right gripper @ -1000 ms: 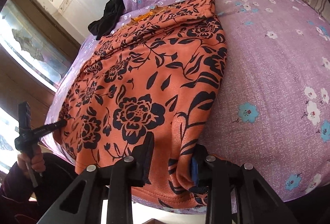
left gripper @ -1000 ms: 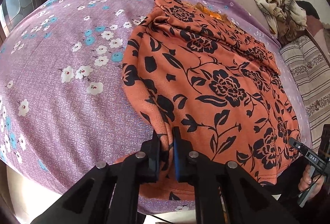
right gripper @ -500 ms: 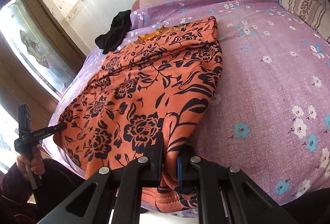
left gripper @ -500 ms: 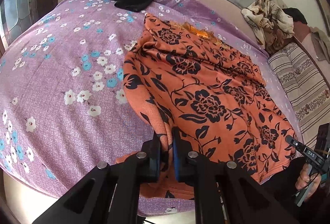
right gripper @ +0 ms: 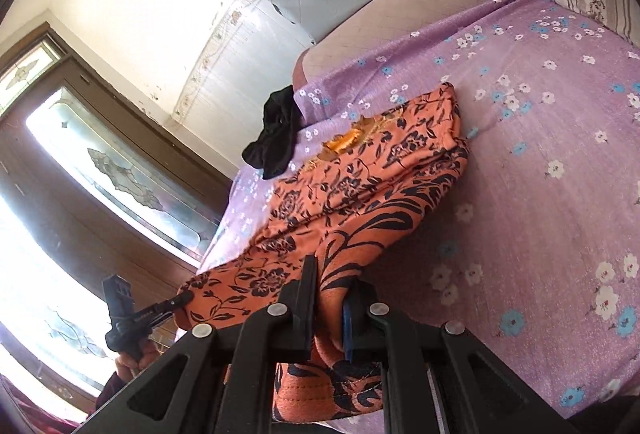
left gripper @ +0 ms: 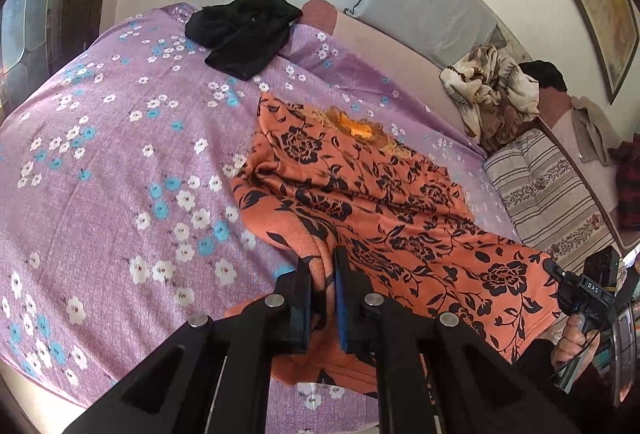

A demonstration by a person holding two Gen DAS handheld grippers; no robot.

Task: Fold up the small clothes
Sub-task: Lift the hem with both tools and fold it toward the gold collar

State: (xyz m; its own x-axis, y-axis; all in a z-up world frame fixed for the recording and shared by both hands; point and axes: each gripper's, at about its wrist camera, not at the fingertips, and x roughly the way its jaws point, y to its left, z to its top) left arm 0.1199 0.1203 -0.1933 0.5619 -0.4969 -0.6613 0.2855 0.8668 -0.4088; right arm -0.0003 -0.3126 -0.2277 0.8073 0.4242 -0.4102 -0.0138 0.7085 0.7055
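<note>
An orange garment with black flowers (left gripper: pixel 384 202) lies on the purple flowered bedspread (left gripper: pixel 100 162). Its near hem is raised off the bed. My left gripper (left gripper: pixel 323 274) is shut on the hem's left corner, with orange cloth bunched between the pads. In the right wrist view my right gripper (right gripper: pixel 330 290) is shut on the garment (right gripper: pixel 360 186) at the hem's right corner, and cloth hangs below the jaws. Each view shows the other gripper at the far corner, held by a hand (left gripper: pixel 576 338). The neck end, with a yellow lining, rests flat farther up the bed.
A black garment (left gripper: pixel 244 30) lies at the far left of the bed. A grey pillow (left gripper: pixel 424 14), a crumpled beige blanket (left gripper: pixel 492 94) and a striped cushion (left gripper: pixel 552 194) line the headboard side. A wooden door with glass (right gripper: pixel 100 162) stands beyond the bed.
Both grippers have risen and tipped upward, lifting the near hem off the bed. The right gripper's jaws, apart a second ago around the cloth, closed onto it.
</note>
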